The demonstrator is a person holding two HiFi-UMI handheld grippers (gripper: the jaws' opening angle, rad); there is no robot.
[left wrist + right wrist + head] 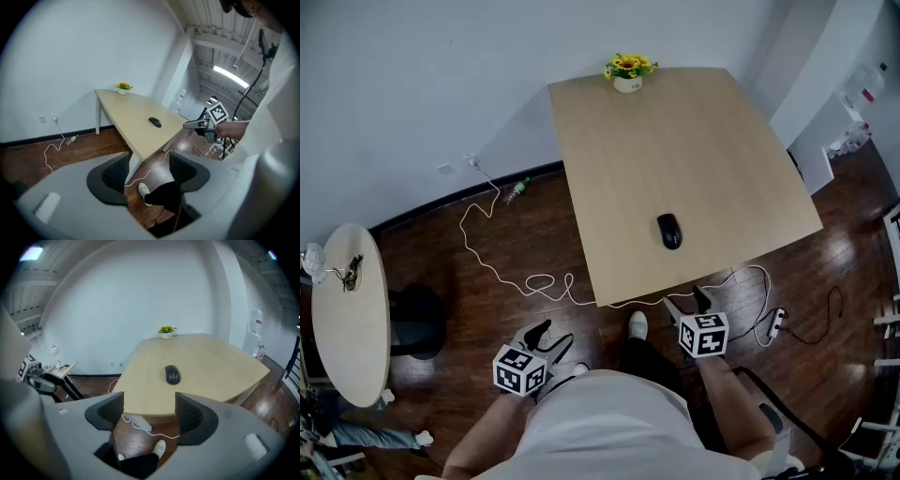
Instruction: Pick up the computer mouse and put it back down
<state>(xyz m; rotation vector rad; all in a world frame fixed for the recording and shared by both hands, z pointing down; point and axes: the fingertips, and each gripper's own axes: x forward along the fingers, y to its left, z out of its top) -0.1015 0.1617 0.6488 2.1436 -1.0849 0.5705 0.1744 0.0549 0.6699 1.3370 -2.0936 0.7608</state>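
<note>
A black computer mouse lies near the front edge of the light wooden table; it also shows in the right gripper view as the mouse and in the left gripper view as the mouse. My right gripper hangs open just short of the table's front edge, with only floor between its jaws. My left gripper stands open over the floor, left of the table, holding nothing.
A small pot of yellow flowers stands at the table's far edge. A white cable trails over the dark wood floor to a power strip. A round side table is at the left. The person's shoe is under the table edge.
</note>
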